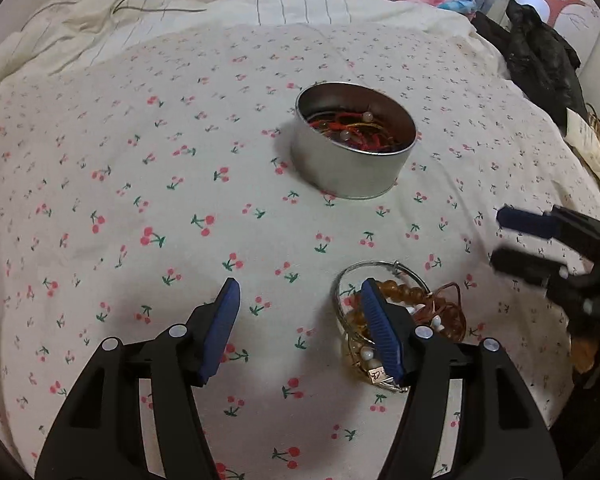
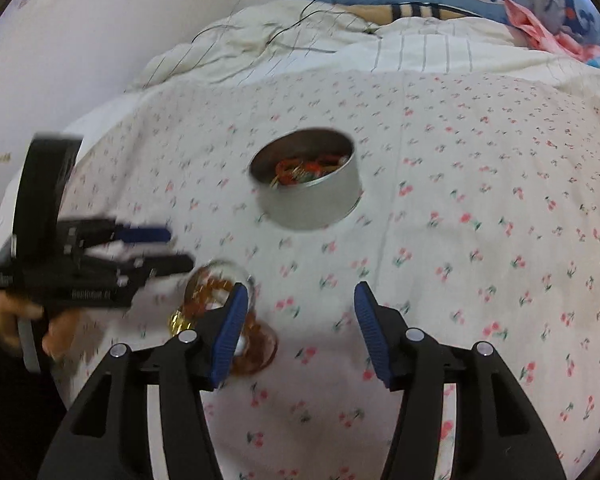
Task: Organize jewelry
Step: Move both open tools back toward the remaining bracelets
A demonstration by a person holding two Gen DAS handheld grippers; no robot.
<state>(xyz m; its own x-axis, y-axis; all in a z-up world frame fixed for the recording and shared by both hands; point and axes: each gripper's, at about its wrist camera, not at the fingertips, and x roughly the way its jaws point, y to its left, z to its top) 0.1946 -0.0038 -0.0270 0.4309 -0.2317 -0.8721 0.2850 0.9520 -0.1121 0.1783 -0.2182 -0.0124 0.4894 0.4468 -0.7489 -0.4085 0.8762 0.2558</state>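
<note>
Left wrist view: two open tongs over a bed with a tin and a little pile of jewelry.

Both tongs stand partly open with nothing between their blue pads. The left tongs (image 1: 300,300) hang over the cherry-print sheet (image 1: 140,184), and the pile of jewelry (image 1: 400,320) lies just by their right finger: a thin silver bangle (image 1: 342,280), brown beads and some white beads. The right tongs (image 2: 300,304) point down at the sheet too, with the same pile by their left finger. A round silver tin (image 1: 352,144) sits farther up the bed, apart from the pile, with red cords and beads inside. A hand (image 2: 4,312) holds the left tongs' grip in the right wrist view.
</note>
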